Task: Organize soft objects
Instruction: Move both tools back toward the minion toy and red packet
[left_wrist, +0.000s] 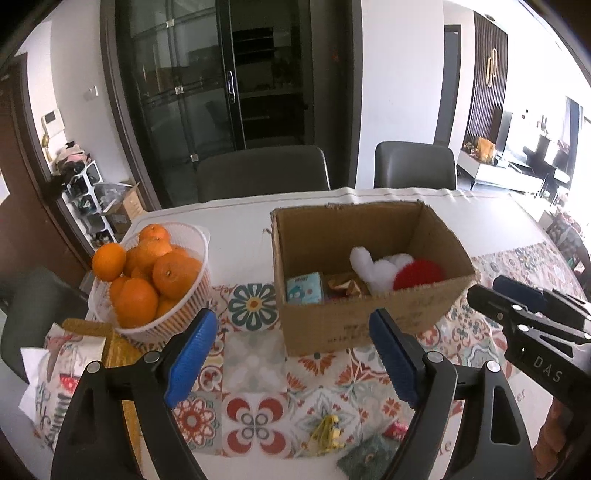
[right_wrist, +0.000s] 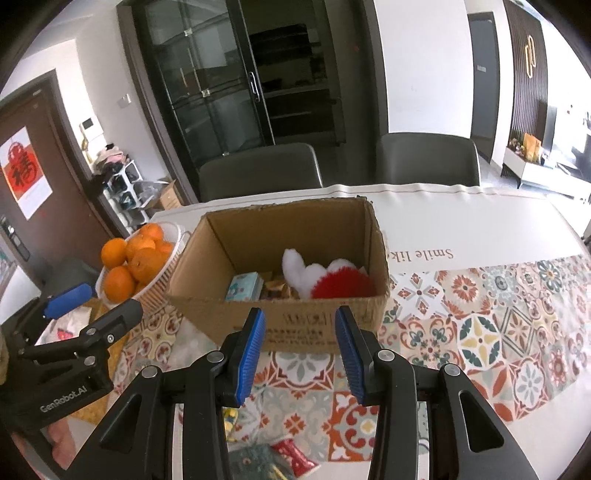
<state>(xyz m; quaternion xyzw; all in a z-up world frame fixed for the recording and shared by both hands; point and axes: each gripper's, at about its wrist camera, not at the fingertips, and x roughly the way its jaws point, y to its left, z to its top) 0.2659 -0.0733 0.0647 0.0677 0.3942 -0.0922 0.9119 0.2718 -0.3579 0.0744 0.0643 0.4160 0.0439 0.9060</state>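
An open brown corrugated cardboard box (left_wrist: 364, 317) stands on a table covered with a tile-patterned cloth in red, teal and cream (left_wrist: 255, 373), and the soft things lie inside it toward its right end: a white plush toy (left_wrist: 373, 267) leaning against a fluffy red pom-pom-like plush (left_wrist: 419, 273). To their left in the same box sit a small pale-blue printed carton (left_wrist: 304, 288) and a brown-and-red wrapped item (left_wrist: 345, 286) (its exact kind cannot be told). Left of the box, well apart from it, a white slatted plastic basket (left_wrist: 192, 291) is heaped with oranges (left_wrist: 147, 273). The left gripper (left_wrist: 291, 354), black-armed with ribbed blue pads, hovers above the cloth on the near side of the box with its jaws spread wide and nothing between them. The right gripper (right_wrist: 300, 352) hangs just near of the box's front wall, jaws parted to a moderate gap and likewise holding nothing; no pad touches the cardboard. On the near cloth below the grippers lie a small yellow toy figure (left_wrist: 327, 434), a dark green fabric pouch (left_wrist: 369, 456) and a little red packet (left_wrist: 397, 430). A printed paper bag (left_wrist: 64, 373) lies at the near left edge. Two grey chairs (left_wrist: 262, 171) stand along the far side of the table.
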